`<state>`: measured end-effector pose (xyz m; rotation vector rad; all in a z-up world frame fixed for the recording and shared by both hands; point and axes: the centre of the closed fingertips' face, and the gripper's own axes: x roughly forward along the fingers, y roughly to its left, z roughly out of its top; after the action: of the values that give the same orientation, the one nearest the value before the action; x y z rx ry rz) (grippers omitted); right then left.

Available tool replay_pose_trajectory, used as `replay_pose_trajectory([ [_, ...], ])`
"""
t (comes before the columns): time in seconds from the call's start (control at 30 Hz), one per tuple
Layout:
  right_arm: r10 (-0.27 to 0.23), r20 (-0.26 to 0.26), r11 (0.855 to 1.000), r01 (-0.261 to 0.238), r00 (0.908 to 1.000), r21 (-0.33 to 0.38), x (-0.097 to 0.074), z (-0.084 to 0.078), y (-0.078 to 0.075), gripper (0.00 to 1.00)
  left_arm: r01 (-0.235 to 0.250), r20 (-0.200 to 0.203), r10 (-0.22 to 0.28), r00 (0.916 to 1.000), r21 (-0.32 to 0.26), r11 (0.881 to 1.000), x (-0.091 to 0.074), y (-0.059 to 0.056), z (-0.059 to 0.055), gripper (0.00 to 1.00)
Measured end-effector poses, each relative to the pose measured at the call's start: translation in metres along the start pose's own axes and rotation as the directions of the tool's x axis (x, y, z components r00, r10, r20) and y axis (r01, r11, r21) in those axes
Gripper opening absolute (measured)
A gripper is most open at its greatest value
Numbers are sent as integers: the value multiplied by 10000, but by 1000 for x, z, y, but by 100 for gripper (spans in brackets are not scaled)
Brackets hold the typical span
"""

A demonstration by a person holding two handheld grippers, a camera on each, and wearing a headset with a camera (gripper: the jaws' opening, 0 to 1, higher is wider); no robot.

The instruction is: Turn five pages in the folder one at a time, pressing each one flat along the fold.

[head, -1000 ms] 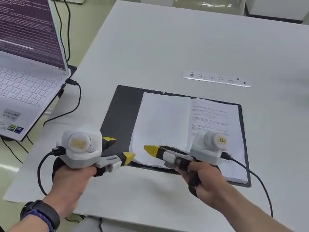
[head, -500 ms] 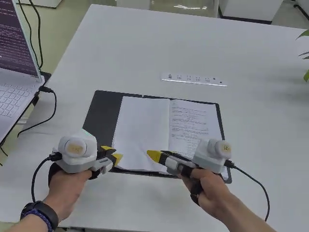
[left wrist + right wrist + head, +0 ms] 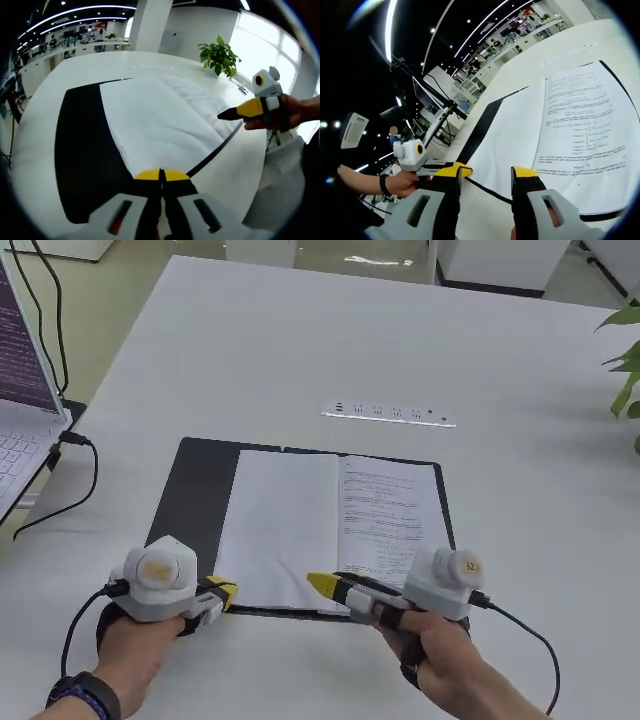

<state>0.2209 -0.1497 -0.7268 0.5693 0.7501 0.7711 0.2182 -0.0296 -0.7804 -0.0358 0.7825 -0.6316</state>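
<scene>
The folder lies open on the white table, with its black cover showing at the left. Its left page is blank and flat; the right page carries printed text. My left gripper rests shut at the folder's near-left edge, its yellow tips pressed together over the black cover. My right gripper hovers at the near edge by the fold. In the right gripper view, the right gripper is open above the blank page, holding nothing.
A white power strip lies beyond the folder. At the far left stands a laptop with a black cable trailing from it. Plant leaves reach in at the right edge.
The camera has swung right, so the whole picture has shifted left. My left gripper has drawn back to the left, away from the right gripper, widening the gap. The pages lie as before.
</scene>
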Motion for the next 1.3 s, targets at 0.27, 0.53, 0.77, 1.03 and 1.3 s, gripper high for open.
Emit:
replay_pose_trajectory([
  [0.27, 59, -449, 9991, -78, 9990, -425, 4, 0, -4, 36, 103, 7, -103, 9999, -306, 9995, 0, -6, -9, 0],
  [0.53, 22, -425, 9990, -41, 9991, -442, 11, 12, -17, 32, 82, 57, -79, 10000, -490, 9988, 1, -5, -10, 0],
  [0.77, -215, -714, 9941, 138, 9972, -1077, 20, 20, -33, 27, 34, 160, -21, 9999, -832, 9965, 0, -6, -10, 0],
  [1.03, -440, -523, 9935, 382, 9977, -1069, 33, 37, -51, 20, -32, 236, 57, 9997, -1054, 9944, 2, -4, -10, 0],
  [1.3, -885, 19, 9941, 885, 9961, -624, 42, 53, -78, 11, 0, 156, 16, 9999, -1030, 9947, 5, -3, -10, 0],
])
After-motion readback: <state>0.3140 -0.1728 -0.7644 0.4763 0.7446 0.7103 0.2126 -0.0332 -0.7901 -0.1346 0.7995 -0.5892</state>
